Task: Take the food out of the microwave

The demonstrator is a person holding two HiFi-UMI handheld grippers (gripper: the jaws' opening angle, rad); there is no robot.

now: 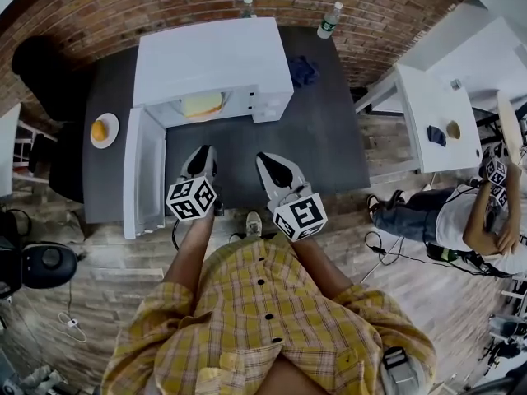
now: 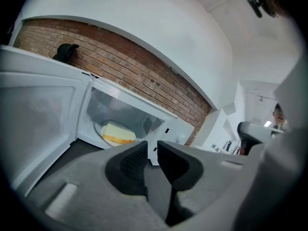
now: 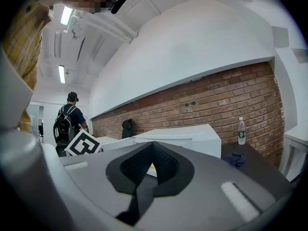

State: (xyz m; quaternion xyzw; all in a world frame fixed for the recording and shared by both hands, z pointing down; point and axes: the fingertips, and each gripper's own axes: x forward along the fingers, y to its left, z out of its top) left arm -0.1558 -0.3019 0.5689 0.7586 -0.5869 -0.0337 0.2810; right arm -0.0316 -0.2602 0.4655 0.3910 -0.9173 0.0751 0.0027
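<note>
A white microwave [image 1: 216,60] stands on a dark table [image 1: 321,138], its door [image 1: 142,171] swung open to the left. Inside, on a white plate, lies a yellow slab of food [image 1: 202,104] [image 2: 118,134]. My left gripper [image 1: 202,155] [image 2: 153,148] hovers in front of the opening, short of the food, its jaws a little apart with nothing between them. My right gripper [image 1: 265,160] [image 3: 153,147] is beside it on the right, pointing at the microwave [image 3: 185,137], jaws meeting at the tips and empty.
A small plate with an orange [image 1: 104,130] sits left of the microwave. Two bottles [image 1: 329,19] and a blue cloth [image 1: 303,70] are at the back right of the table. A white table [image 1: 432,113] and a seated person [image 1: 461,216] are on the right.
</note>
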